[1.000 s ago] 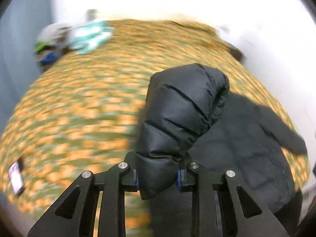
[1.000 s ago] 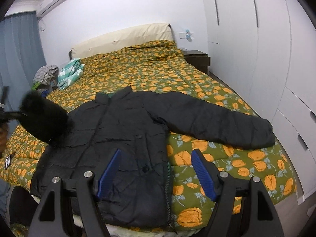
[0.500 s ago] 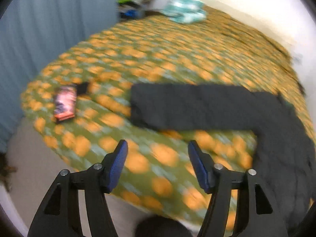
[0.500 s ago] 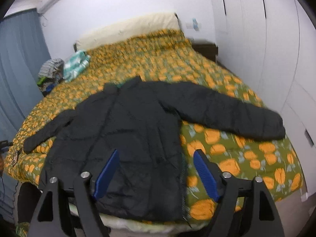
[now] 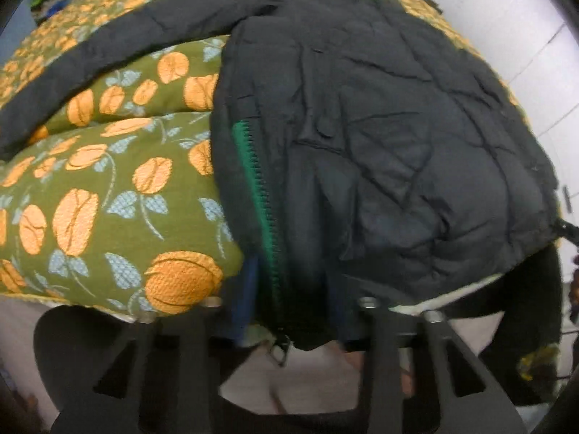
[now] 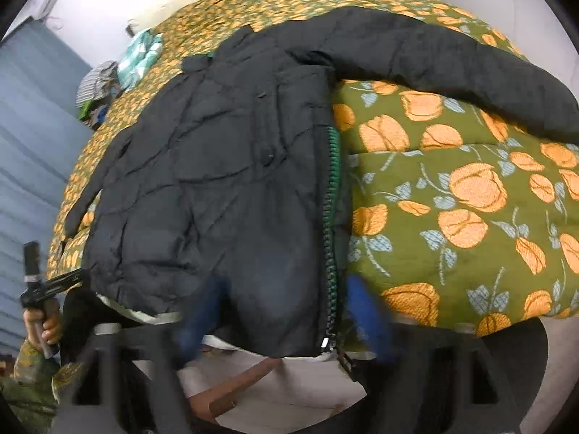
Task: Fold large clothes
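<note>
A black puffer jacket (image 5: 380, 126) lies spread flat on the bed, sleeves out to both sides, hem hanging over the front edge. It also shows in the right wrist view (image 6: 217, 181). Its green zipper (image 5: 260, 199) runs down one side edge; the zipper also shows in the right wrist view (image 6: 331, 217). My left gripper (image 5: 291, 300) is open, its blue pads either side of the hem by the zipper. My right gripper (image 6: 286, 311) is open around the hem at the zipper corner. Both images are blurred at the fingers.
The bed has an olive cover with orange flowers (image 6: 452, 199). A pile of clothes (image 6: 119, 68) sits at the far side near a blue curtain (image 6: 29, 126). White wardrobe doors (image 5: 535, 54) stand beside the bed. The other hand-held gripper (image 6: 36, 282) shows at left.
My left gripper let go of the sleeve, which now lies flat, and swung to the jacket's hem. My right gripper dropped close to the hem. Both stay open.
</note>
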